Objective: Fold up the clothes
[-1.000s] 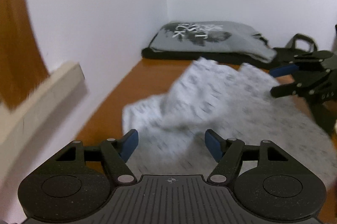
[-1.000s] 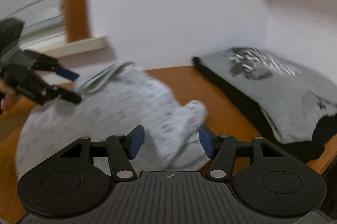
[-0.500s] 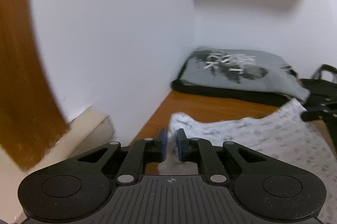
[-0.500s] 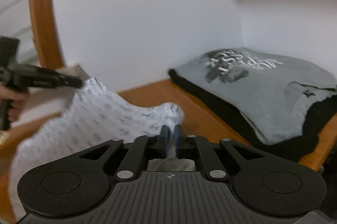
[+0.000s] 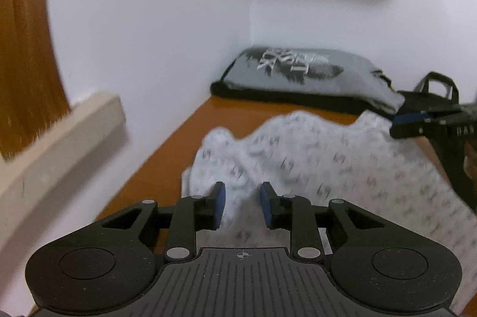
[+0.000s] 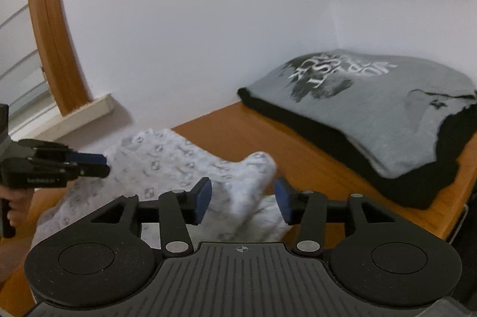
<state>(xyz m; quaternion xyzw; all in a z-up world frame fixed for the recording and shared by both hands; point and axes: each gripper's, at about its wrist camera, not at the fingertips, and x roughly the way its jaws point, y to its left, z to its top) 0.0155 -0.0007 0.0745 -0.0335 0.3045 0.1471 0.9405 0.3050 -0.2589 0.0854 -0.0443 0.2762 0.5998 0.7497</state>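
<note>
On the wood table (image 5: 253, 111), the white patterned cloth (image 5: 313, 162) lies rumpled, a ridge of it between the spread, unclamped jaws of both left gripper (image 5: 242, 205) and right gripper (image 6: 243, 200). Edges are best matched and flattened before any crease is pressed. Only the right view shows the folded grey shirt (image 6: 372, 96) at 2 o'clock in full; the left gripper appears there at 9 o'clock.

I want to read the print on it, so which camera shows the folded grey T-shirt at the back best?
The right wrist view: the grey T-shirt fills the right side there, close, its white lettering large though upside down, lying on a black garment. The left wrist view shows the same shirt farther off in the corner, smaller and blurrier.
</note>
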